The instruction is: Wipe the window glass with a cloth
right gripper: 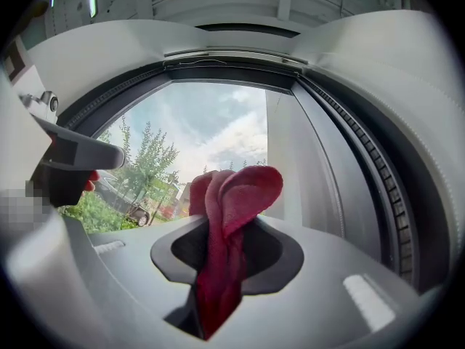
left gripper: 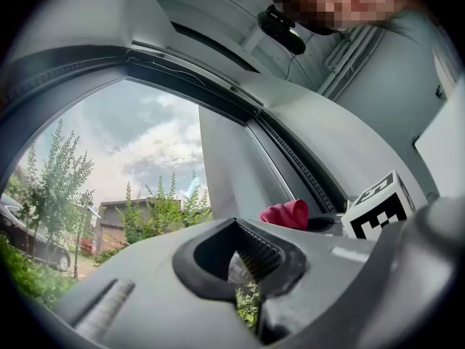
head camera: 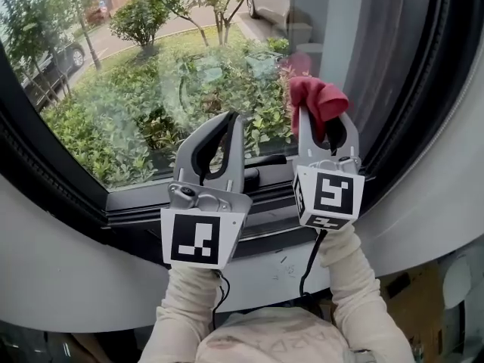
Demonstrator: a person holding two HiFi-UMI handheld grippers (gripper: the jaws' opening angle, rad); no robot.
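- Cloth, red and bunched, is clamped in the right gripper. Its folded top spills above the jaws.
- It is raised at the right side of the window glass; whether it touches the pane cannot be told.
- Left gripper is raised just left of it, jaws pressed together on nothing.
- Green shrubs and a parked car lie far beyond the glass.

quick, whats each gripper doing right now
left gripper: shut, nothing between its jaws
right gripper: shut on the red cloth
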